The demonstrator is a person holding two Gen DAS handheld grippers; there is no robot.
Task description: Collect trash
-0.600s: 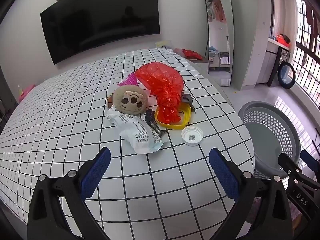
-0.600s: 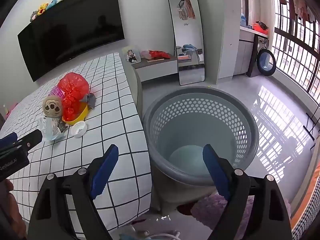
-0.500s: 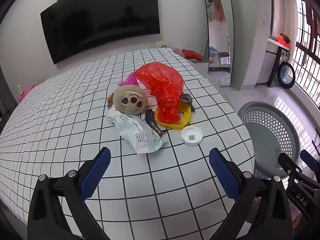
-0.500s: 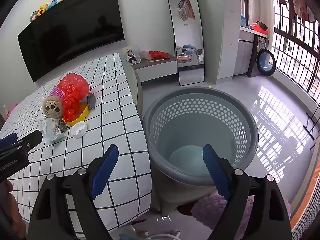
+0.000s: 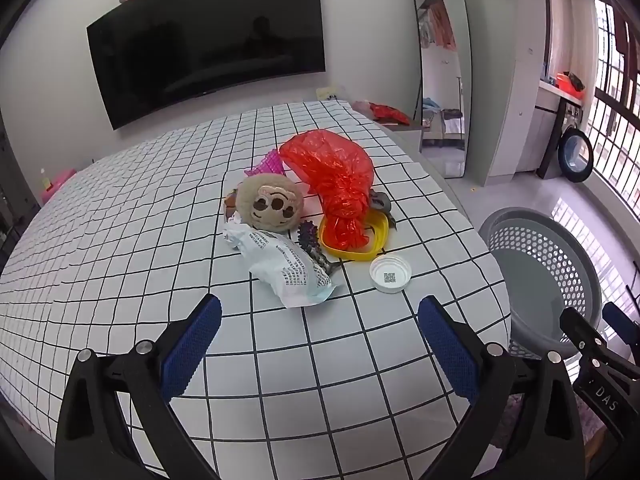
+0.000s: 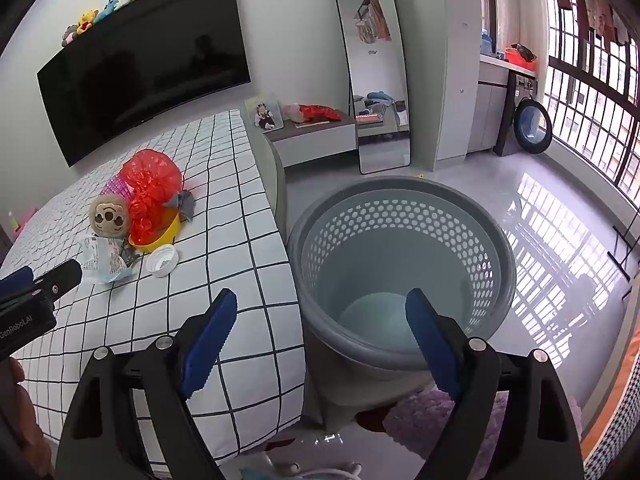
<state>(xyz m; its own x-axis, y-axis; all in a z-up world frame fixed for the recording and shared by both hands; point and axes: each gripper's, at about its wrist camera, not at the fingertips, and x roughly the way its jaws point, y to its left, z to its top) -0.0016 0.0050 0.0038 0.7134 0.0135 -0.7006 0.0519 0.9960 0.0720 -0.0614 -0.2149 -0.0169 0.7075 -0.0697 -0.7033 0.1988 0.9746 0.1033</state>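
A heap of trash lies on the checked bed (image 5: 120, 240): a red plastic bag (image 5: 340, 176) standing in a yellow lid (image 5: 360, 252), a white crumpled wrapper (image 5: 284, 268), a white round cap (image 5: 390, 275), a round plush face (image 5: 269, 204) and a pink piece (image 5: 272, 162). My left gripper (image 5: 320, 344) is open and empty, just short of the wrapper. My right gripper (image 6: 320, 332) is open and empty above the near rim of the grey perforated basket (image 6: 404, 276). The heap also shows in the right wrist view (image 6: 140, 216).
The basket stands on the floor at the bed's right edge (image 5: 540, 272). A standing mirror (image 6: 376, 72), a low bench (image 6: 316, 136) and a wall TV (image 5: 208, 48) are behind. A purple rug (image 6: 432, 420) lies under the basket.
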